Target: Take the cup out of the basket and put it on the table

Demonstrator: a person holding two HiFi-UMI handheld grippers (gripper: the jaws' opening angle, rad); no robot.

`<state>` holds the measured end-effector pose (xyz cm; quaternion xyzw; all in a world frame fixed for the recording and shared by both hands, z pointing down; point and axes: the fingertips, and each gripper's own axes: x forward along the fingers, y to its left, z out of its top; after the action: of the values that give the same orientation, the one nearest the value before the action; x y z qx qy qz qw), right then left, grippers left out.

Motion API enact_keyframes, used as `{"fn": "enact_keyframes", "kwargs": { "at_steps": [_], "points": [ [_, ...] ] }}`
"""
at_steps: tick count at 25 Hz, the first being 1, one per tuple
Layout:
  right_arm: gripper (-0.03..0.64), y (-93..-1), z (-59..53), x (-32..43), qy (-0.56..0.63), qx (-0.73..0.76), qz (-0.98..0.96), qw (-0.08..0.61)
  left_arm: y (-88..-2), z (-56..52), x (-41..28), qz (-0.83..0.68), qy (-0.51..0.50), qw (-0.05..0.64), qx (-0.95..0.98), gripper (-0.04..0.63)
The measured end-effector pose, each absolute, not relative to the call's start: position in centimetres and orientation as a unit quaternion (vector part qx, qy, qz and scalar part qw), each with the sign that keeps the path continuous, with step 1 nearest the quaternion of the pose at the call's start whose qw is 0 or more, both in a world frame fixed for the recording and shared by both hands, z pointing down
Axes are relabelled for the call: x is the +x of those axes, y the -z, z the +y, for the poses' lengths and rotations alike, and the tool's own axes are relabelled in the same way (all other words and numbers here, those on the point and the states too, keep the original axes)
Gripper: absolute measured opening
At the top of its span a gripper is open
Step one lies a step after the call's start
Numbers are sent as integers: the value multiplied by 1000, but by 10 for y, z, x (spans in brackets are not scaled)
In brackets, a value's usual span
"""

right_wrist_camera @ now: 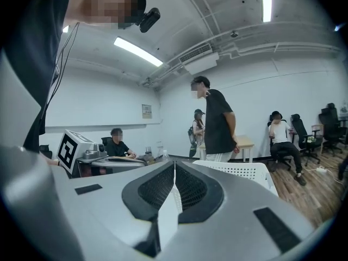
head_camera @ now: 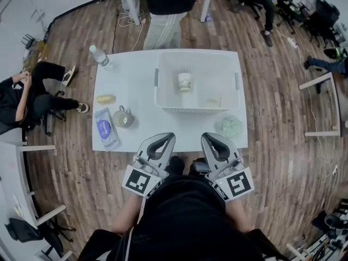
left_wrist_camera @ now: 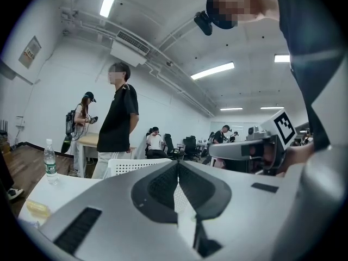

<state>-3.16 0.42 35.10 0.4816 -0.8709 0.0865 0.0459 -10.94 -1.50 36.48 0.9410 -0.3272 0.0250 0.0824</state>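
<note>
Inside the white perforated basket (head_camera: 197, 110), about the middle of its floor: the cup (head_camera: 185, 81), upright, white with a pale band, clear of every wall. Nearer the basket's front right corner, also inside, a small pale scrap (head_camera: 213, 101), too faint to name. Under the basket, the white surface (head_camera: 136, 75).

Left of the basket, by its far corner: a clear water bottle (head_camera: 99, 56), upright. Left of the basket, about level with its front wall: a small yellow item (head_camera: 105, 98). Just off the basket's front left corner: a grey-green teapot (head_camera: 122, 117), and beyond that, further left, a blue and white packet (head_camera: 106, 128) lying flat. Just off the basket's front right corner: a crumpled pale green wad (head_camera: 230, 126).

On the near side of the basket, at the surface's near edge and apart from the basket: left gripper (head_camera: 169, 136) and right gripper (head_camera: 207, 136), side by side, both aimed toward the basket. Left gripper clenched, jaws pressed flat together, nothing between them. Right gripper clenched likewise, empty. Past the closed jaws in both gripper views, the basket's perforated wall.

Beyond the basket's far side: a standing person (head_camera: 163, 4) in a black top and light trousers. Far off to the basket's left, on the wooden floor (head_camera: 283, 124): a seated person (head_camera: 22, 97) in black.
</note>
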Motion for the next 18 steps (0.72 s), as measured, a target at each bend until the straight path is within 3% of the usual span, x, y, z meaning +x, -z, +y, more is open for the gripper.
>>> {"fn": "enact_keyframes", "kwargs": {
  "at_steps": [18],
  "points": [
    [26,-357,-13,4,-100,520,-846,59,-382,-72,-76,-315,-60,78,944,11]
  ]
}}
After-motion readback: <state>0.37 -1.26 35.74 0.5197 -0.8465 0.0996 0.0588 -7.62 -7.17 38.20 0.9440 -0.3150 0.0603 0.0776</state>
